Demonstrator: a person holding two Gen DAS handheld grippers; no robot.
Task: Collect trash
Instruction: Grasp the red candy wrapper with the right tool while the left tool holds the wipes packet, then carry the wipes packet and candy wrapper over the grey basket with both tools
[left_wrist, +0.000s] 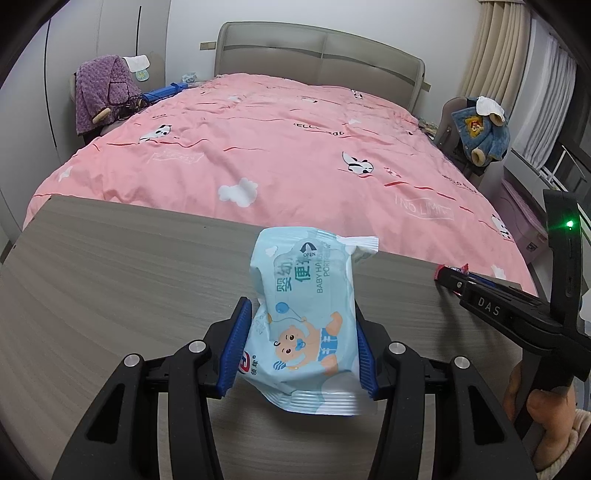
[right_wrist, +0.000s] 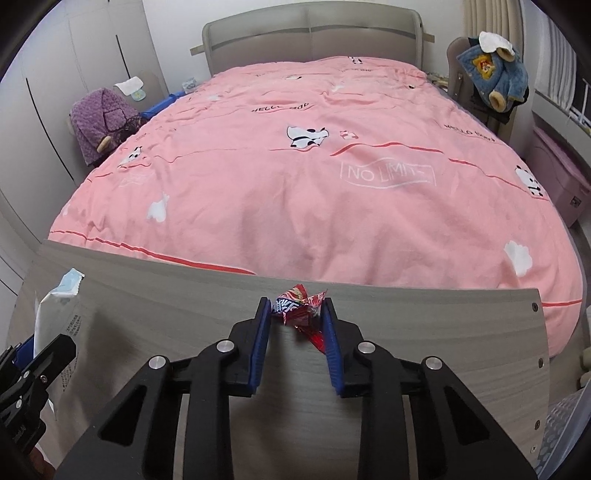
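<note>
Wipes pack (left_wrist: 306, 317) seemingly clamped inside left gripper (left_wrist: 301, 350)

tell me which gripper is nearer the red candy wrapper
Right. The right gripper has the red candy wrapper between its fingertips on the table. The left gripper is off to the wrapper's left, shut on the wet wipes pack.

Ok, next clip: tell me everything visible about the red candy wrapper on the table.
The red candy wrapper is small, crumpled, glossy foil or plastic, red with a blue-and-white printed patch and twisted, pointed ends. It lies on the grey wood-grain table near the edge facing the pink bed. It sits between the blue pads of the right gripper, whose jaws flank it closely without visibly squeezing it; contact with the right pad cannot be judged.
</note>
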